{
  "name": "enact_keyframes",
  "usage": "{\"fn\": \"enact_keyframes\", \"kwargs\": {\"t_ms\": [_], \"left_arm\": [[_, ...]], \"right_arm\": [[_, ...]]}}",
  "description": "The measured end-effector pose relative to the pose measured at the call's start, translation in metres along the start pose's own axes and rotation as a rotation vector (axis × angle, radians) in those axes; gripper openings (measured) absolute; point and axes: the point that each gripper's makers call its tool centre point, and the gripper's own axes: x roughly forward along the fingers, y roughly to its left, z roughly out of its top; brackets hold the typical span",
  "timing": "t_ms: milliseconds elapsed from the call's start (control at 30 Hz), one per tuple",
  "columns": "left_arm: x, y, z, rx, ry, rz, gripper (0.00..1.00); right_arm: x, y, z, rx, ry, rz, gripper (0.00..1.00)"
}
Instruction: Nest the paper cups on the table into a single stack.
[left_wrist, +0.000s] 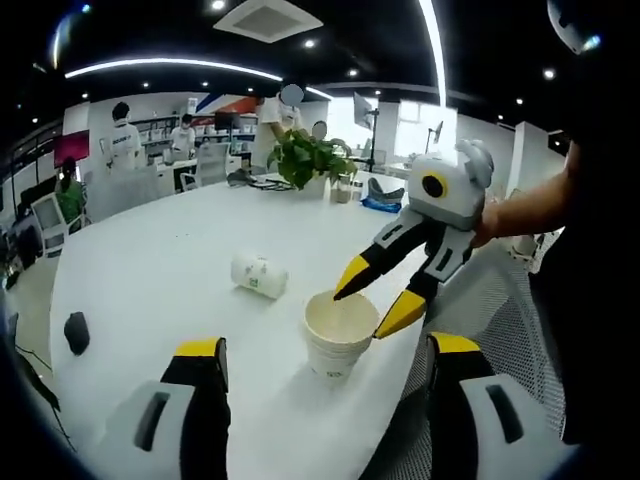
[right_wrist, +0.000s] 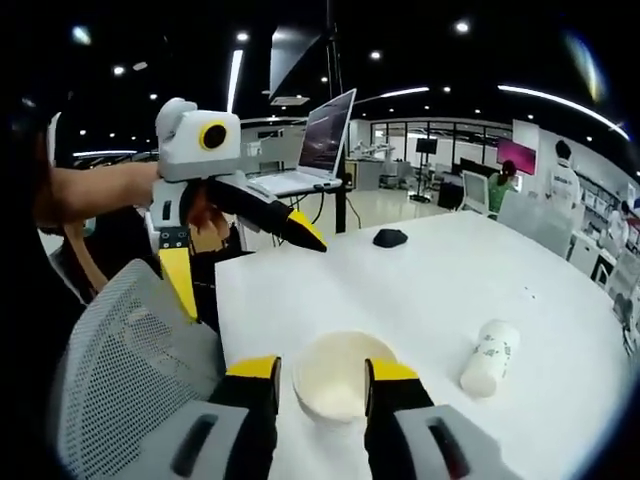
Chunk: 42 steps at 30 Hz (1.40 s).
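An upright white paper cup (left_wrist: 333, 352) stands near the table's edge. My right gripper (left_wrist: 365, 302) reaches in from the right and is shut on it at the rim; in the right gripper view the cup (right_wrist: 335, 390) sits tight between the yellow-tipped jaws of the right gripper (right_wrist: 325, 371). A second paper cup (left_wrist: 258, 275) with green print lies on its side further in on the table, apart from the first; that lying cup (right_wrist: 489, 357) is off to the right. My left gripper (left_wrist: 328, 345) hangs wide open in front of the upright cup, touching nothing; the left gripper (right_wrist: 247, 268) is held above the table's corner.
The white table (left_wrist: 160, 260) carries a small black object (left_wrist: 77, 332) at the left, and a potted plant (left_wrist: 305, 157) and clutter at the far end. A grey mesh chair (right_wrist: 130, 350) stands beside the table edge. A laptop (right_wrist: 315, 150) sits behind it. People are in the background.
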Motion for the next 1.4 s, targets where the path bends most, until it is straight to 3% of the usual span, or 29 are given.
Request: {"fn": "enact_keyframes", "kwargs": {"t_ms": [333, 533, 833, 1067, 1267, 1400], "left_arm": [[0.008, 0.008, 0.014, 0.014, -0.012, -0.019, 0.82], [0.011, 0.009, 0.021, 0.026, -0.018, -0.026, 0.83], [0.002, 0.016, 0.017, 0.027, -0.02, 0.001, 0.89], [-0.008, 0.017, 0.017, 0.004, -0.04, 0.029, 0.94], [-0.014, 0.014, 0.015, -0.004, -0.055, 0.046, 0.98], [-0.018, 0.012, 0.011, -0.015, -0.061, 0.06, 0.99]], "right_arm": [[-0.016, -0.015, -0.001, 0.036, -0.017, -0.073, 0.39], [-0.021, -0.036, -0.002, 0.066, -0.02, -0.135, 0.42], [-0.021, -0.081, -0.008, 0.164, -0.01, -0.248, 0.48], [-0.015, -0.114, -0.019, 0.152, 0.023, -0.312, 0.49], [-0.01, -0.129, -0.024, 0.145, 0.045, -0.348, 0.5], [-0.002, -0.145, -0.029, 0.145, 0.049, -0.38, 0.55]]}}
